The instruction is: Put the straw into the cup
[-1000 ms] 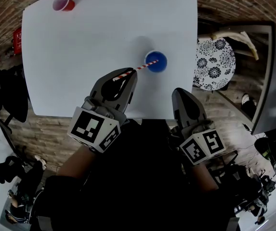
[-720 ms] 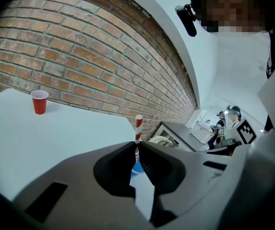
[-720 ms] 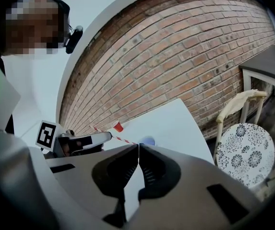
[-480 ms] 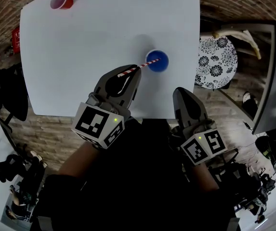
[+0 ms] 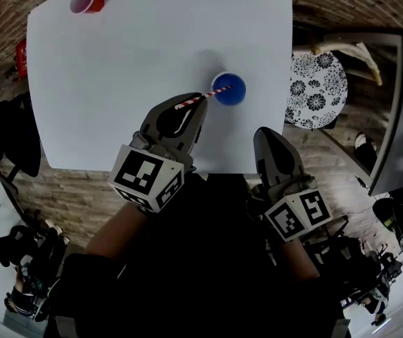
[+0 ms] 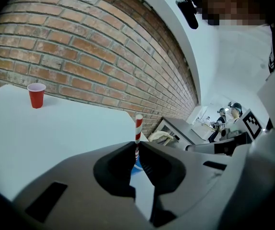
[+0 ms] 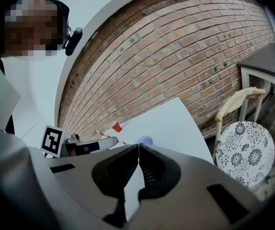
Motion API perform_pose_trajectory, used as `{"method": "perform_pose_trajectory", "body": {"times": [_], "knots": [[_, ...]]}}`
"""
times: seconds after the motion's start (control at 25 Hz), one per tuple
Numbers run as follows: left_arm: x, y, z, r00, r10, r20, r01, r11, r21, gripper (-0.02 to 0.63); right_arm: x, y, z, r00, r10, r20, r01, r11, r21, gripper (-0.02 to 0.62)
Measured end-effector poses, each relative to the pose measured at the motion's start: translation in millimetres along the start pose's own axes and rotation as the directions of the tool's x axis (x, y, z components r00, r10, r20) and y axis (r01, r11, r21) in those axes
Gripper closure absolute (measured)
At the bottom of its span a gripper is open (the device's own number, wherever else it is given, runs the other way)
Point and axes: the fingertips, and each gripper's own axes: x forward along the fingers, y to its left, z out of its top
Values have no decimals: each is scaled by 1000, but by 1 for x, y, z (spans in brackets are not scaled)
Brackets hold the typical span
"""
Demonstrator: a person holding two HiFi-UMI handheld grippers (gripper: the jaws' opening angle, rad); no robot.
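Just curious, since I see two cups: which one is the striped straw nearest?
The blue plastic cup, whose rim the red-and-white striped straw in the left gripper reaches. The red plastic cup stands apart at the white table's far-left corner.

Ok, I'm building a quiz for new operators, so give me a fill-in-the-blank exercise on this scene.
The left claw is shut on the red-and-white striped ____.
The near plastic cup, by the straw's tip, is ____.
The far plastic cup, at the white table's corner, is ____.
The right claw is empty, its jaws ____ (open/shut).
Missing words: straw; blue; red; shut.
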Motion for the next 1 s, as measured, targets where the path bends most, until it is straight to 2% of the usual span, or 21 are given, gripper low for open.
{"method": "perform_pose_trajectory", "body": {"times": [1.0], "knots": [[13, 6, -6, 1000, 11, -18, -11, 1000, -5, 569, 2, -8, -2, 1000, 1, -8, -1, 1000, 14, 568]]}}
